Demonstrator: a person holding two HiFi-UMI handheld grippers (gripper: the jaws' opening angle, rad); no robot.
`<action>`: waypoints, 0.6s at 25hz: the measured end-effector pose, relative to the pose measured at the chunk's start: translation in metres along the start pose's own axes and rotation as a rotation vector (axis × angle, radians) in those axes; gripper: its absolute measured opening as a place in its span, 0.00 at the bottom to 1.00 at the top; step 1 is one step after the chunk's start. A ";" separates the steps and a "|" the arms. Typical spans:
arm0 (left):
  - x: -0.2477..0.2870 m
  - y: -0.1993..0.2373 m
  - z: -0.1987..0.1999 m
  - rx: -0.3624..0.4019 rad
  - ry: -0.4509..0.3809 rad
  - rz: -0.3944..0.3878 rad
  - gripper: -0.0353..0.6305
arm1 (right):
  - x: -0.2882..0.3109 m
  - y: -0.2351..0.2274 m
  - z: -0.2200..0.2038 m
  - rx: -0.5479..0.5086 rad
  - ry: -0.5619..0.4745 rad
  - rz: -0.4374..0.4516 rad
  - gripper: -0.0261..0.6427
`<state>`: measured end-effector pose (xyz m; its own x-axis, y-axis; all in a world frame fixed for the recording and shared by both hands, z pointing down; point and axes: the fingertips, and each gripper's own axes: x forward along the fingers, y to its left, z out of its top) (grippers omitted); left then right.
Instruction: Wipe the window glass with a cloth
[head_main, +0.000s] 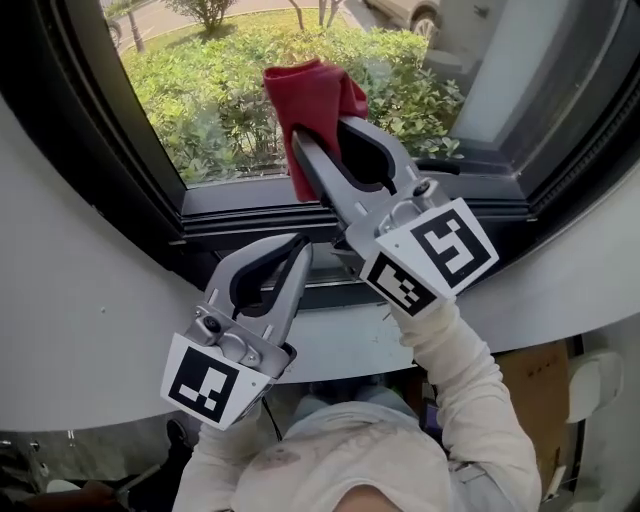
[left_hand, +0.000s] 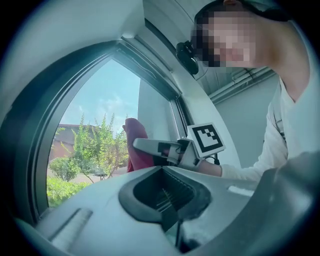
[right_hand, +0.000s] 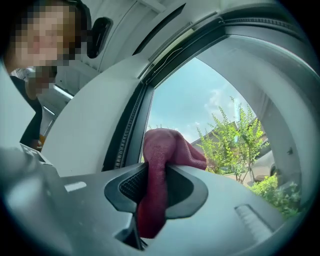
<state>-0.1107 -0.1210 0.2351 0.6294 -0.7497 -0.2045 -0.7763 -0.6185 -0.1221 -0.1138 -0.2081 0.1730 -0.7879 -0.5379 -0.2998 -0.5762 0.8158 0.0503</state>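
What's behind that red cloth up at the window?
The window glass, with green bushes outside beyond it. The right tool grips the cloth. The glass patch directly behind the cloth is covered, so contact cannot be seen.

Dark window frame in curved white wall. Green shrubs outside, blue sky, thin clouds, bright daylight.

Your left gripper and right gripper are pale grey with black-lined jaws. Each carries a white cube of black square markers; just ahead of each cube sits what may be a round screw. Your sleeves are cream.
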 end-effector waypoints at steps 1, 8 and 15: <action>0.003 -0.006 0.000 0.002 -0.001 -0.007 0.05 | -0.013 -0.002 0.002 -0.007 0.000 -0.001 0.19; 0.024 -0.040 0.002 -0.002 0.002 -0.046 0.05 | -0.105 -0.002 -0.003 -0.077 0.032 -0.020 0.19; 0.036 -0.067 0.001 0.002 0.016 -0.056 0.05 | -0.170 0.002 -0.017 0.047 0.028 -0.039 0.19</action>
<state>-0.0362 -0.1065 0.2345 0.6725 -0.7173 -0.1822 -0.7397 -0.6592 -0.1351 0.0151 -0.1186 0.2404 -0.7715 -0.5744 -0.2735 -0.5959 0.8030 -0.0057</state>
